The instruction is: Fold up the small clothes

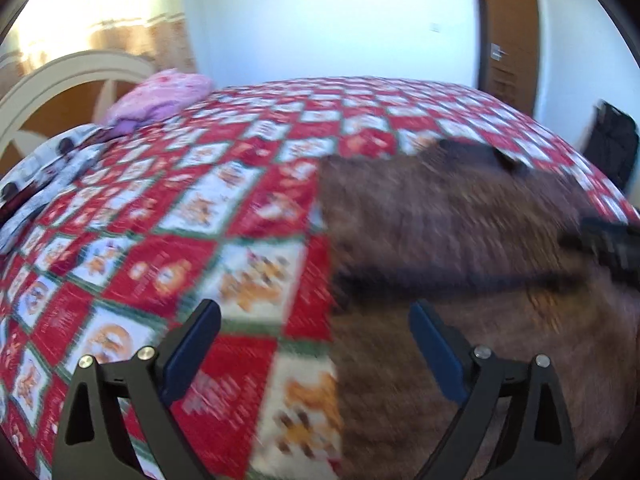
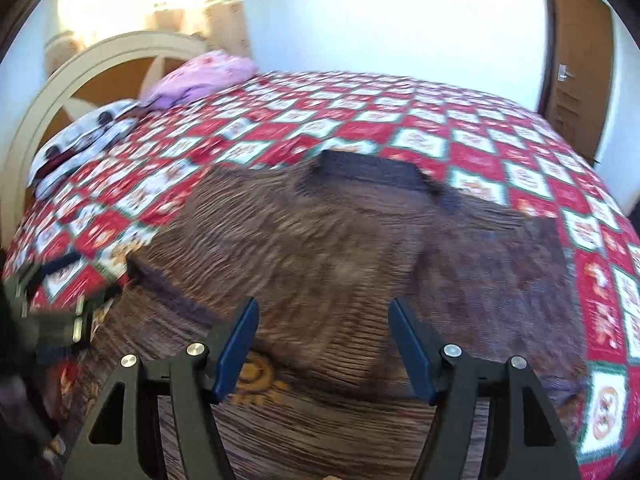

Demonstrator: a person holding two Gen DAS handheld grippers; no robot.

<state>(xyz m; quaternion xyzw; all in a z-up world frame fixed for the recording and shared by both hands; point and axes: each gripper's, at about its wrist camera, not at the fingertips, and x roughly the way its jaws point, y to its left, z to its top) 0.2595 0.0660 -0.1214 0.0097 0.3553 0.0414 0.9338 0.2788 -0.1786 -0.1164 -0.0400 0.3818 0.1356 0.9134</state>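
Observation:
A brown ribbed knit garment [image 2: 340, 248] with dark trim and a yellow emblem lies spread on the red and white patterned bedspread [image 2: 360, 120]. It also shows in the left wrist view [image 1: 460, 240], on the right half of the frame. My left gripper [image 1: 316, 320] is open and empty, above the garment's left edge. My right gripper [image 2: 324, 316] is open and empty, above the garment's near part. The left gripper shows at the left edge of the right wrist view [image 2: 52, 312]. Both views are motion blurred.
A pink pillow [image 2: 204, 76] and a white patterned pillow [image 2: 84, 132] lie at the head of the bed by a white headboard [image 2: 100, 64]. A wooden door [image 2: 580, 60] stands at the far right. A dark bag [image 1: 612, 140] stands beside the bed.

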